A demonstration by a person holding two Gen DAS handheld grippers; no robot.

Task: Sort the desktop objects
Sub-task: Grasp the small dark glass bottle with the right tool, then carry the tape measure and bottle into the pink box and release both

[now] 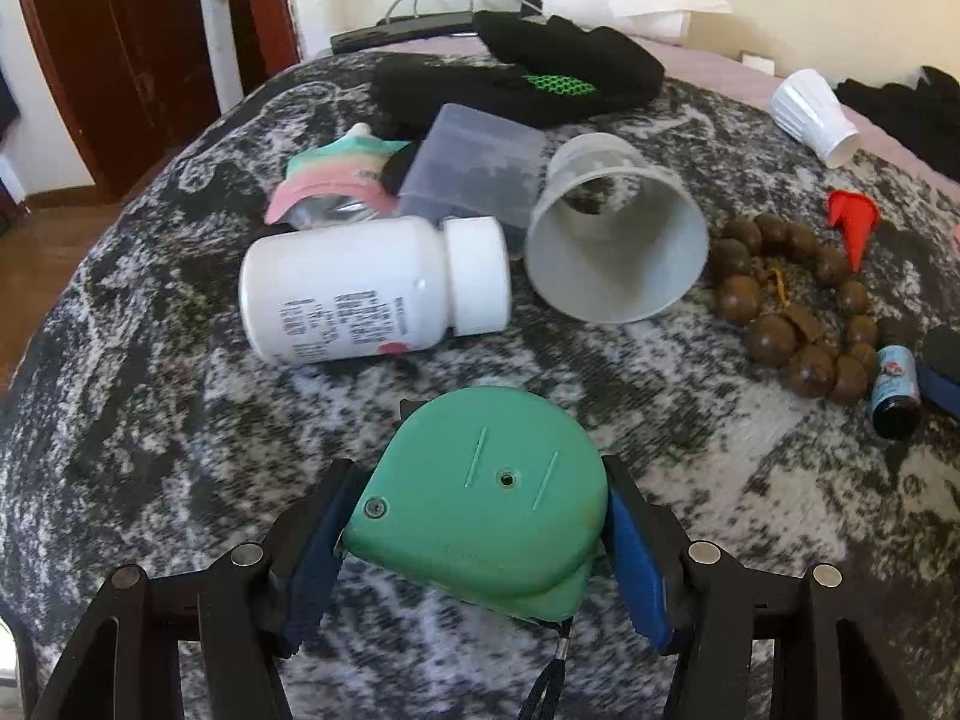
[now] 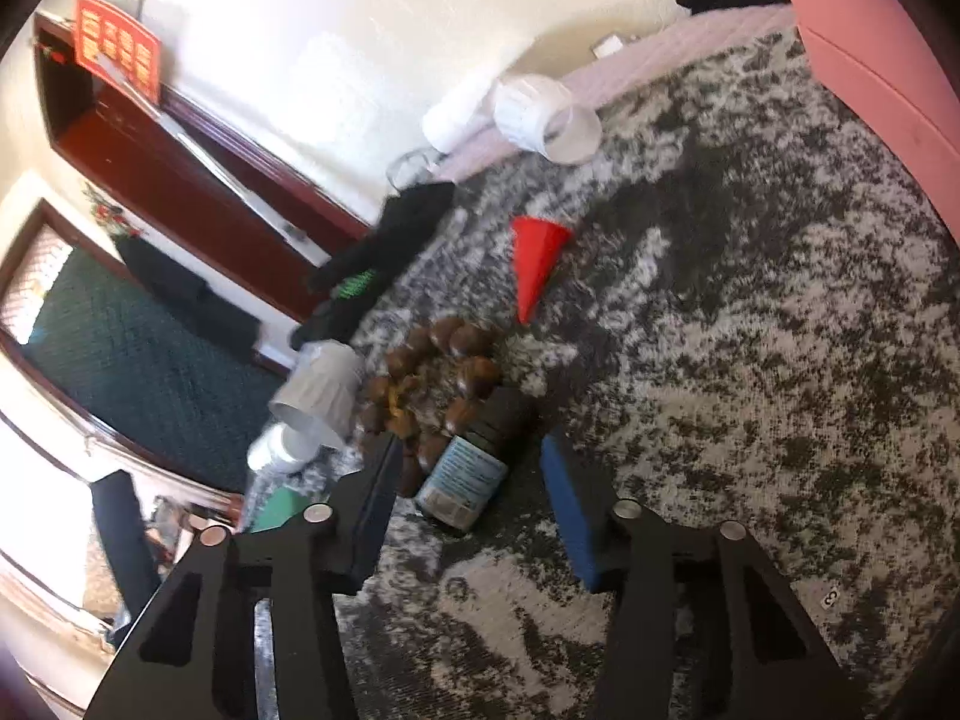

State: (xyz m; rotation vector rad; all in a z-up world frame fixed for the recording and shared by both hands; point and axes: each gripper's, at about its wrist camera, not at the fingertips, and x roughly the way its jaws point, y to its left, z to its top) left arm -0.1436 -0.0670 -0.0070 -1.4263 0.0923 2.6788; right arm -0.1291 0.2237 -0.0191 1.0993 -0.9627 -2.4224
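Green tape measure (image 1: 486, 504): nearest the left wrist camera, lying flat on the mottled grey-and-white cloth (image 1: 150, 396), its black wrist strap (image 1: 549, 684) trailing toward the lens.
Left gripper (image 1: 480, 516): low over the cloth, fingers pointing across the desktop; both blue pads (image 1: 636, 564) press the tape measure's sides, so it is clamped on it.
Right gripper (image 2: 471, 501): rolled to one side (its whole view is tilted), jaws spread wide with nothing between the pads; the small dark bottle with a blue label (image 2: 474, 468) lies on the cloth in the gap, just beyond the fingertips, untouched.
Seen only from the left: a white pill bottle (image 1: 372, 288) in full, on its side, cap toward a grey cup (image 1: 618, 234) that lies tipped with its mouth facing the camera; behind them a clear plastic box (image 1: 474, 168), a pastel pouch (image 1: 336, 180) and black gloves with a green patch (image 1: 528, 78).
Seen only from the right: a pink box edge (image 2: 870, 60) at the upper right, and a red notice (image 2: 117, 48) on a dark wooden door frame.
Seen from both: brown bead bracelet (image 1: 792, 300) touching the small bottle; red cone (image 2: 537, 264) beyond the beads; a white ribbed cup (image 2: 546, 114) on its side near the far edge.
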